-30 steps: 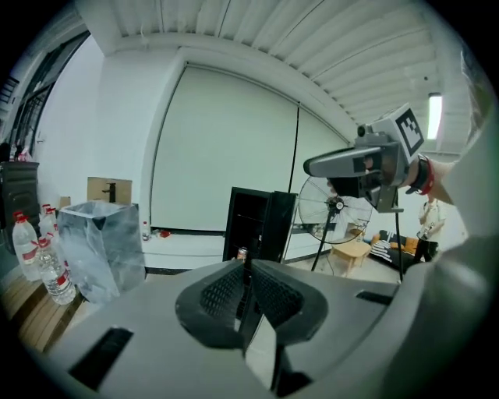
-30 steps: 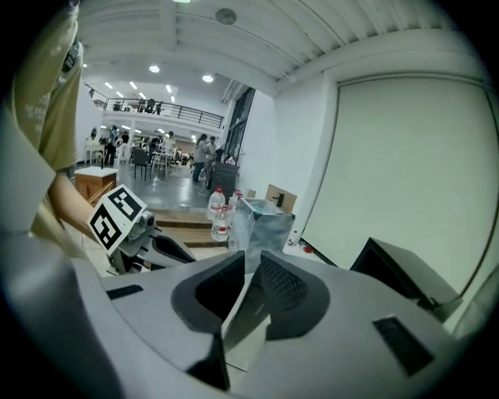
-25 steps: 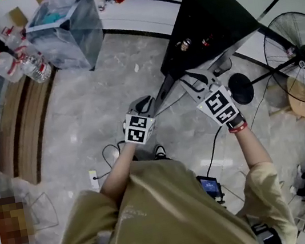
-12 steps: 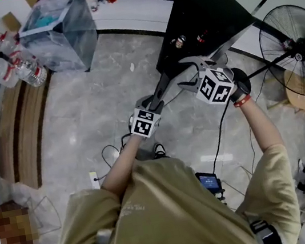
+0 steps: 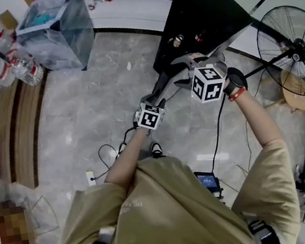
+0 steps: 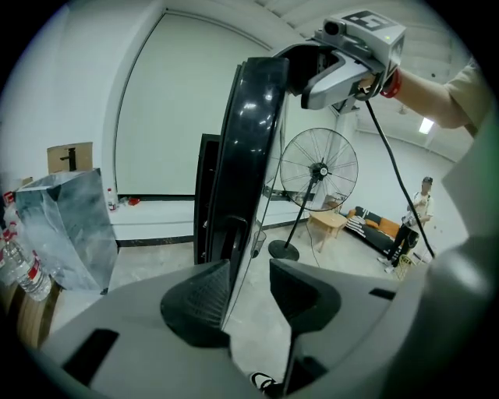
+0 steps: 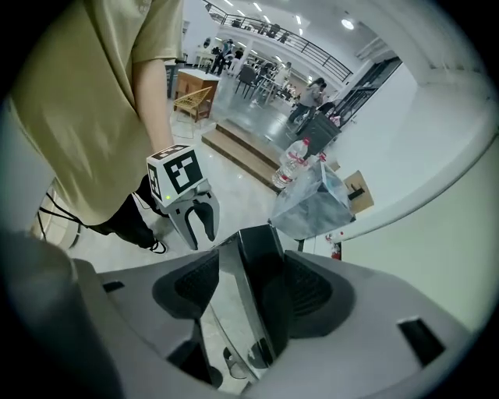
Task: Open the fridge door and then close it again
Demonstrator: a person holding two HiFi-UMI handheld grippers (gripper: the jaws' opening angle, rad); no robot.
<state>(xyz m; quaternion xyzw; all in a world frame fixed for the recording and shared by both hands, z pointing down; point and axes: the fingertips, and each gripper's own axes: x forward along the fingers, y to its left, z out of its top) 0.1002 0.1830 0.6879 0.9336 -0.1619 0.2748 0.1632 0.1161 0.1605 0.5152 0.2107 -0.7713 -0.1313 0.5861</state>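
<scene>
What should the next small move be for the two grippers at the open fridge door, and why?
Probably close both grippers' fingers on the fridge door. It stands swung open, and its edge sits between the open fingers of the left gripper and the right gripper, with a gap beside it. A firm hold seems needed before swinging it shut.

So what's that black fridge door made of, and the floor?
The fridge door looks like glossy black plastic, maybe glass-fronted: it mirrors the lights. The floor looks like polished grey stone or tile, veined and shiny.
</scene>
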